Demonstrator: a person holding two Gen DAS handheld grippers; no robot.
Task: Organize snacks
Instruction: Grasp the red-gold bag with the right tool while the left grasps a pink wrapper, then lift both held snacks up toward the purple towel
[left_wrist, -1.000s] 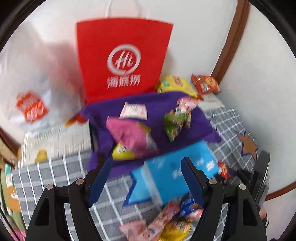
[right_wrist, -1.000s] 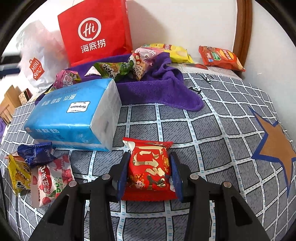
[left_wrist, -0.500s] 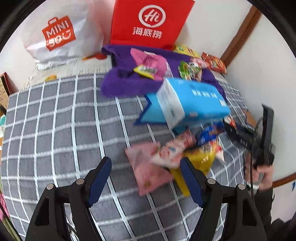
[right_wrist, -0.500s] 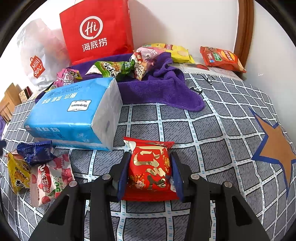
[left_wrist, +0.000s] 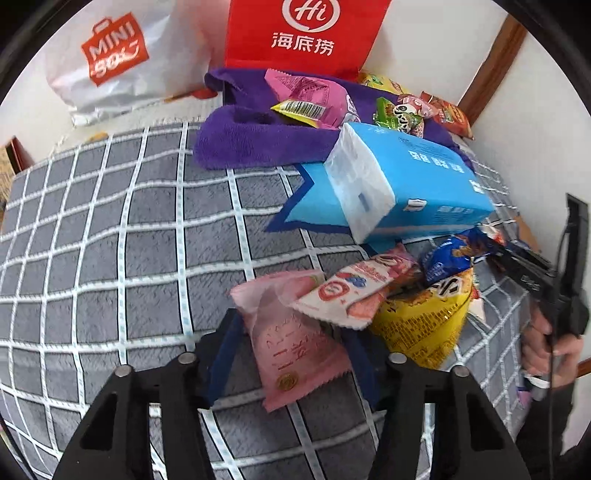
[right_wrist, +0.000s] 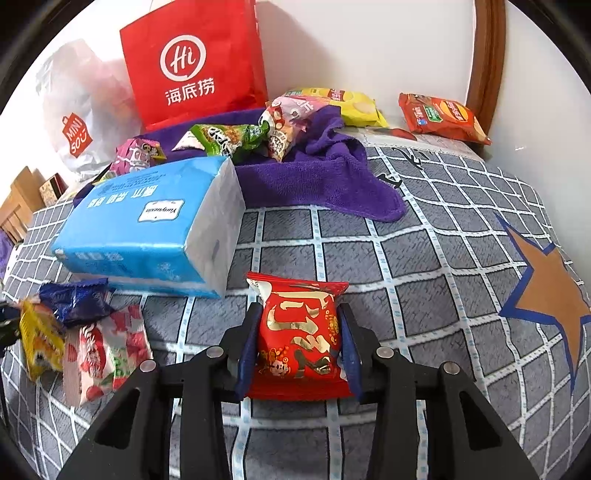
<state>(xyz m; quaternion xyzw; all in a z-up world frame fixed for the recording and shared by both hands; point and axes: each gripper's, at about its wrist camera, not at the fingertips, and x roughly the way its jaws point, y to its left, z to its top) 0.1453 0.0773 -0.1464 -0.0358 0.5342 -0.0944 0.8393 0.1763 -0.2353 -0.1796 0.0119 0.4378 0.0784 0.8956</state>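
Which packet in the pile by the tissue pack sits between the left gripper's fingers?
The pale pink packet, between the left gripper fingers, which have just been closing. The strawberry-print packet, yellow packet and blue packet lie beyond.

Left gripper (left_wrist: 291, 354) closing, perhaps gripping; right gripper (right_wrist: 299, 347) clamped.

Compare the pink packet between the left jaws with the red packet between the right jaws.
The pink packet is pale and lies askew, partly under another snack; the red packet is bright with gold print and lies straight, alone. Both are sealed pouches on the checked cloth, each between jaws.
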